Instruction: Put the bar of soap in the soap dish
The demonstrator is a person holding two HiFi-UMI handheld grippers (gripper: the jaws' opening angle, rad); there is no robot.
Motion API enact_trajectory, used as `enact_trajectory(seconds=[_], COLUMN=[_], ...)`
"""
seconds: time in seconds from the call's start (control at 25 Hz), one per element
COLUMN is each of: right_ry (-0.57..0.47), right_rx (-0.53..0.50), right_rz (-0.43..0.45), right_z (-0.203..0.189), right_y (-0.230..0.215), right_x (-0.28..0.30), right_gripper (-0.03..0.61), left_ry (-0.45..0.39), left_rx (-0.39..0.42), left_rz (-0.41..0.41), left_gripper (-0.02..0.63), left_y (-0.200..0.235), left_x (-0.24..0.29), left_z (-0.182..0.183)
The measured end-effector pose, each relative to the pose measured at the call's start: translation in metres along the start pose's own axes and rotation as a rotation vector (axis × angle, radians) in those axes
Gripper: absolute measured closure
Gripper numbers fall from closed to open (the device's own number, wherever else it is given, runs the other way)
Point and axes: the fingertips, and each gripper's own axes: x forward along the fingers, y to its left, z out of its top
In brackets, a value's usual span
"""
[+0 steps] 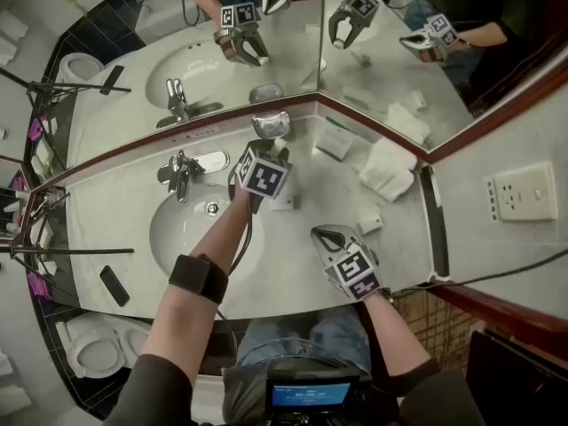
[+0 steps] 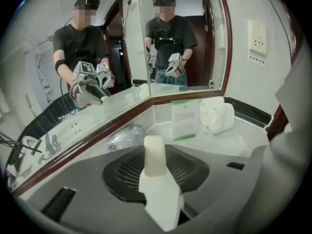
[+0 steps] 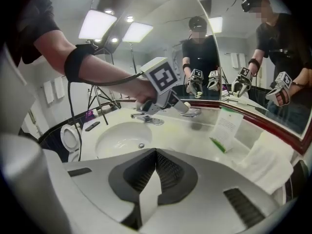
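While clamped, soap bar (image 2: 155, 155) looks pale, rounded.

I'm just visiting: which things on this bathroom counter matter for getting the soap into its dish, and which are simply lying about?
In the job: bar of soap, gripped by the left gripper; clear soap dish at the mirror corner.
Lying about: folded towels; green-edged card; tap; flat black thing at the counter's edge.

The left claw (image 2: 156, 178) hides the lower end of the bar of soap (image 2: 155, 152).
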Motion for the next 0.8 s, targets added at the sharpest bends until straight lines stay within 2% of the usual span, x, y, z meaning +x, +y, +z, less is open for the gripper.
enact_trajectory(seconds=[0.16, 0.36, 0.56, 0.8], right_ry=[0.011, 0.010, 0.019, 0.010], right_rx=[-0.029, -0.017, 0.003, 0.015], right_rz=[0.052, 0.072, 0.071, 0.042], right_z=[-0.001, -0.008, -0.020, -0.020], right_y=[0.016, 0.022, 0.022, 0.014], right_x=[0.015, 0.021, 0.018, 0.010], right_gripper=[0.560, 0.560, 0.560, 0.560], left_ry=[-0.001, 0.009, 0.031, 0.020], left_rx=[0.003, 0.007, 0.024, -0.009], left_rz=[0.019, 0.030, 0.030, 0.062], left_gripper=[0.479, 0.479, 0.479, 0.469], left_y=[0.030, 0.052, 0.059, 0.065], left_x=[0.020, 0.043, 0.060, 0.067], left_z=[0.011, 0.017, 0.010, 0.009])
